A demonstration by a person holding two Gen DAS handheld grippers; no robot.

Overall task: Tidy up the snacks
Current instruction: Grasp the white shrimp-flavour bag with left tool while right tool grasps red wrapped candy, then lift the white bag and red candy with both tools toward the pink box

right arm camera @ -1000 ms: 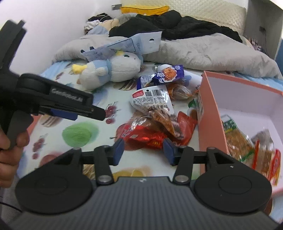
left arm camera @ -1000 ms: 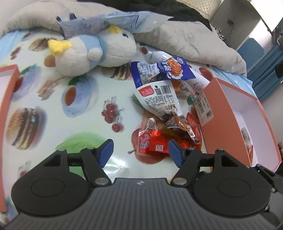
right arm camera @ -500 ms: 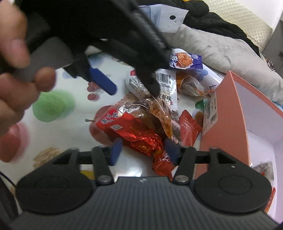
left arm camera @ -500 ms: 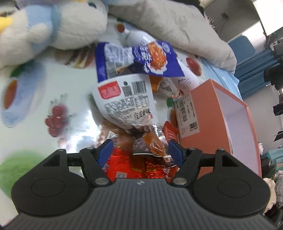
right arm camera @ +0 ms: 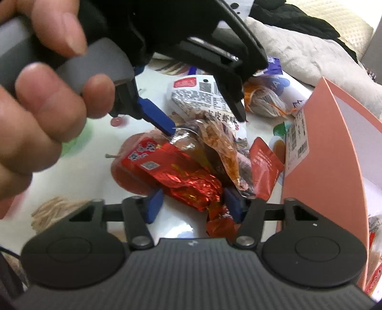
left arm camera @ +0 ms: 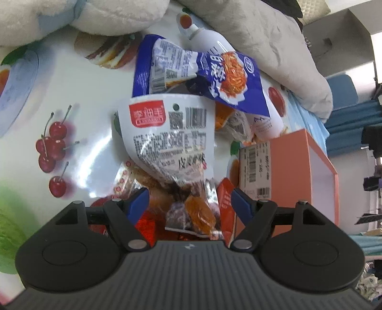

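Note:
A pile of snack packets lies on the printed cloth beside an orange box. My left gripper is open, its fingers on either side of the clear end of a white printed packet. A blue packet lies behind it. In the right wrist view the left gripper hovers over the same white packet. My right gripper is open around a red foil packet. A small red sachet leans by the orange box.
A plush toy and a grey blanket lie behind the pile. A white bottle lies under the blue packet. A clear packet with orange snacks lies near the box. A hand holds the left gripper.
Both grippers have moved forward and down into the snack pile. The left one now straddles the white packet, the right one the red foil packet.

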